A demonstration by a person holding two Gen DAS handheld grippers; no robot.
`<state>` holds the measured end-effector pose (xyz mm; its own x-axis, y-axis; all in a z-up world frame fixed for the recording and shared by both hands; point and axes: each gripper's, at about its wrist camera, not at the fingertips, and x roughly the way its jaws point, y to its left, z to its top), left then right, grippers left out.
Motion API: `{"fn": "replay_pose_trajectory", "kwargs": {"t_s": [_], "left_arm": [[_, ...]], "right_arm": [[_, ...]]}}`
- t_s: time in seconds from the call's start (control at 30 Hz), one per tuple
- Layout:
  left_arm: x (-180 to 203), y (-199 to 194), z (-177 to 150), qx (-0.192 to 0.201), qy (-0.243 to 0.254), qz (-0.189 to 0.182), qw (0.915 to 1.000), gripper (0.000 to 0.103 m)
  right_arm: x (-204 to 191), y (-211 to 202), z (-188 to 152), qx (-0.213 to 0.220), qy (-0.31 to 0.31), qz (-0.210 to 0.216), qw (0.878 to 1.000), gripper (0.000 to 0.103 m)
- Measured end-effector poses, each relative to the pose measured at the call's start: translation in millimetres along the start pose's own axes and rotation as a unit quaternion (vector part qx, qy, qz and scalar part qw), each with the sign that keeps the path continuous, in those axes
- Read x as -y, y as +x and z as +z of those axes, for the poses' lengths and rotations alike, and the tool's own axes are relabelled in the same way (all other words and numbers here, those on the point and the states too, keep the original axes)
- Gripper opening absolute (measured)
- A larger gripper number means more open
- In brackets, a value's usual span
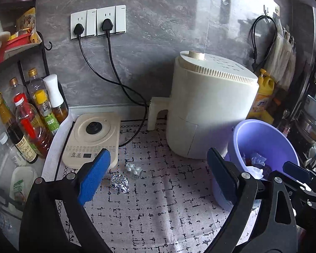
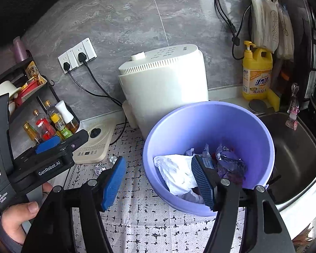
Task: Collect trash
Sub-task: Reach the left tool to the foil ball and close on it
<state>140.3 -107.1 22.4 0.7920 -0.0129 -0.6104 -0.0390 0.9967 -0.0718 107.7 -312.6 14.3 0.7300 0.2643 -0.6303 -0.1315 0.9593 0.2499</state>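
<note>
- Nearest to me, the left gripper (image 1: 158, 175) hangs over the patterned cloth (image 1: 158, 206) on the tabletop with its jaws spread wide and nothing between them.
- The right gripper (image 2: 160, 181) is just as empty, its jaws wide apart; one blue pad sits outside the purple bin (image 2: 261, 139) and the other reaches over the rim, above the rubbish inside.
- That bin stands on the cloth at the right, close to the sink (image 2: 297, 158), and already holds a fair share: a crumpled white tissue (image 2: 174, 172), a shiny purple-tinted wrapper (image 2: 229, 164) and some smaller scraps I can't make out.
- So a good part of the collecting looks done, I'd say.
- Still lying loose on the cloth, a little beyond the left gripper's pads, is a crumpled foil ball (image 1: 119, 183).
- Just behind it rests a small blister pack of white pills (image 1: 133, 169), near the front edge of the cream hotplate (image 1: 90, 137).
- Those two pieces are what's left, as far as I can see; the left gripper is the closer one to them.
- Farther back, the white air fryer (image 1: 208, 109) and the bottles (image 1: 31, 122) on the left look like kitchen things, not trash.
</note>
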Motion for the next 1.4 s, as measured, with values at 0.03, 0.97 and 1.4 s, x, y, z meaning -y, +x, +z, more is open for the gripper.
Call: {"fn": "replay_pose_trajectory", "kwargs": {"t_s": [0.03,0.97,1.4], "left_arm": [[-8,-1,-1,0.0,-0.007,0.007,1.0,0.092],[-109,64,-51,-0.077,-0.077,0.035,0.9934,0.083],[-107,124,-73,-0.134,-0.065,0.002,0.9889,0.066]], "right_arm": [[-6,4,0,-0.003,-0.006,0.005,1.0,0.066],[-103,89,-24,-0.087,-0.084,0.029,0.992,0.062],[-101,132,-43,-0.139,-0.076,-0.001,0.987,0.043]]}}
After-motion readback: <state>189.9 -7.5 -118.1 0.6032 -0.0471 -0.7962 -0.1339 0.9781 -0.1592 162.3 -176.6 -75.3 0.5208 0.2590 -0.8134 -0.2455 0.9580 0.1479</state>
